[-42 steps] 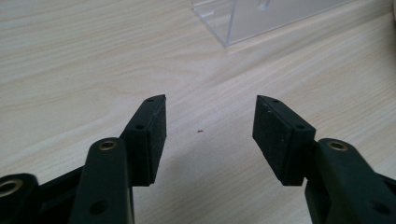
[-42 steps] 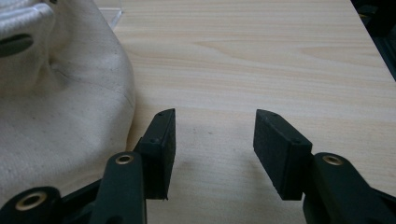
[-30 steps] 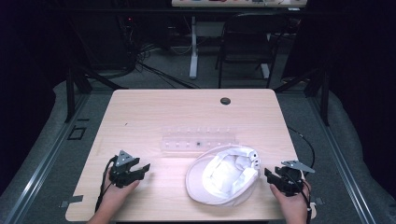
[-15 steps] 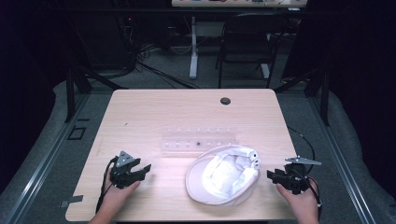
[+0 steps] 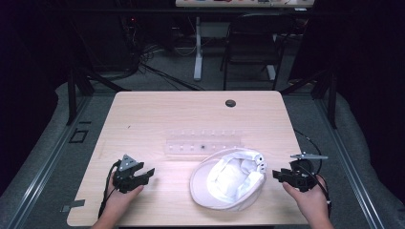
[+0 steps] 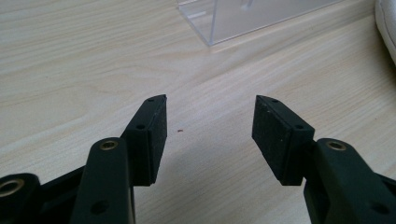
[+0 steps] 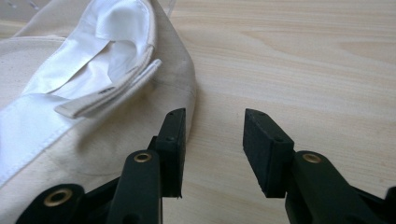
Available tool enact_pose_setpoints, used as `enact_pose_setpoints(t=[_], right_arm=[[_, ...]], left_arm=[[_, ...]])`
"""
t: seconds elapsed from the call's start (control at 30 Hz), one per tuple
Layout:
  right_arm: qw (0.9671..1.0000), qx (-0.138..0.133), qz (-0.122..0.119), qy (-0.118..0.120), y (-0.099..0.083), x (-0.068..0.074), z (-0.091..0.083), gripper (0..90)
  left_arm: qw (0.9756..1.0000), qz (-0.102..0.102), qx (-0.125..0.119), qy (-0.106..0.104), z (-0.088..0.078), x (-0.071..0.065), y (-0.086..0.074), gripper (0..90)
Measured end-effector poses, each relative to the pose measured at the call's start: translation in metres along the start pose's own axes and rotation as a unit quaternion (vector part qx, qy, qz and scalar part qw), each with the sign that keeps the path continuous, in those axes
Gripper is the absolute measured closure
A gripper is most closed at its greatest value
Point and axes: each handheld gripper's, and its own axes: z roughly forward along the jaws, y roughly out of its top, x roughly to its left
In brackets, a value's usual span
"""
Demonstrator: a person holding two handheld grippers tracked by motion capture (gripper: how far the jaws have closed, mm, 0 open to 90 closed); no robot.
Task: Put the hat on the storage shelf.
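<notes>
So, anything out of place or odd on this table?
Only the cap: it lies upside down, lining up, near the table's front edge. The clear rack behind it sits straight. Nothing spilled or broken.

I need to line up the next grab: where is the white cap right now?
In the high view the white cap lies upside down on the table's near right part, just in front of the clear plastic rack, beside the right gripper.

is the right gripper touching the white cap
Apart. In the right gripper view the right gripper stands open with bare table between its pads, and the cap lies just beside the left pad, nothing clamped.
</notes>
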Motion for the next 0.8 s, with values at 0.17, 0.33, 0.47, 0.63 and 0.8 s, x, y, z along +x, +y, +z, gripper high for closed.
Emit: enact_pose_setpoints(t=[0.17, 0.33, 0.47, 0.63, 0.8], right_arm=[[0.9998, 0.019, 0.005, 0.010, 0.017, 0.004, -0.007, 59.7], [0.9991, 0.038, 0.004, 0.021, 0.031, 0.007, -0.010, 57.7], [0.9986, 0.047, 0.000, 0.023, 0.046, 0.012, -0.013, 56.9], [0.9975, 0.066, -0.007, 0.024, 0.061, 0.020, -0.013, 56.0], [0.9962, 0.083, 0.001, 0.026, 0.073, 0.025, -0.011, 54.7]], left_arm=[[1.0000, -0.003, -0.005, 0.000, -0.001, 0.001, 0.000, 45.6], [1.0000, -0.002, -0.004, -0.001, -0.001, 0.000, 0.000, 45.6], [1.0000, 0.000, -0.002, -0.002, -0.001, 0.000, 0.000, 45.5], [1.0000, -0.002, -0.004, -0.003, -0.001, 0.000, 0.000, 45.6], [1.0000, 0.000, -0.005, -0.002, -0.001, 0.000, 0.000, 45.6]])
